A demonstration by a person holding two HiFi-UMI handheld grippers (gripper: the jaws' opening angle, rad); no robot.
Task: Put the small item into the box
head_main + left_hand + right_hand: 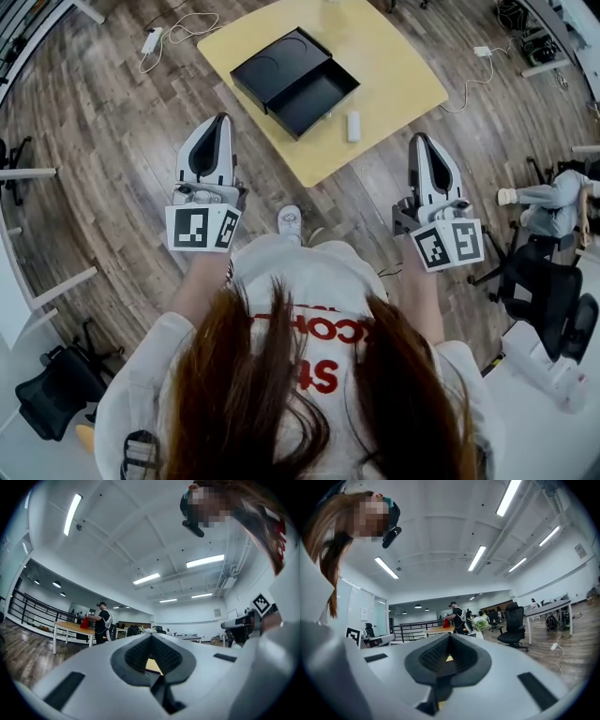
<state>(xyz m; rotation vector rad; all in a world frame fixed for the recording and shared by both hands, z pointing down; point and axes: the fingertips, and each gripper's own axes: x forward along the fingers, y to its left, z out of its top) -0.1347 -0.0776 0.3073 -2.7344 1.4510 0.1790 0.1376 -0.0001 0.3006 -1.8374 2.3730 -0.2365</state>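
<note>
Since the left gripper and right gripper are both closed with nothing inside, open one wide first. The small white stick lies top middle, just beside the open black box.

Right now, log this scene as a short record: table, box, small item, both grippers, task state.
surface: yellow table on a wood floor
box: black box, open, nothing visible inside, on the table
item: small white item, lying on the table to the right of the box, apart from it
left gripper: jaws together, empty, short of the table
right gripper: jaws together, empty, short of the table
task state: item not yet in the box
</note>
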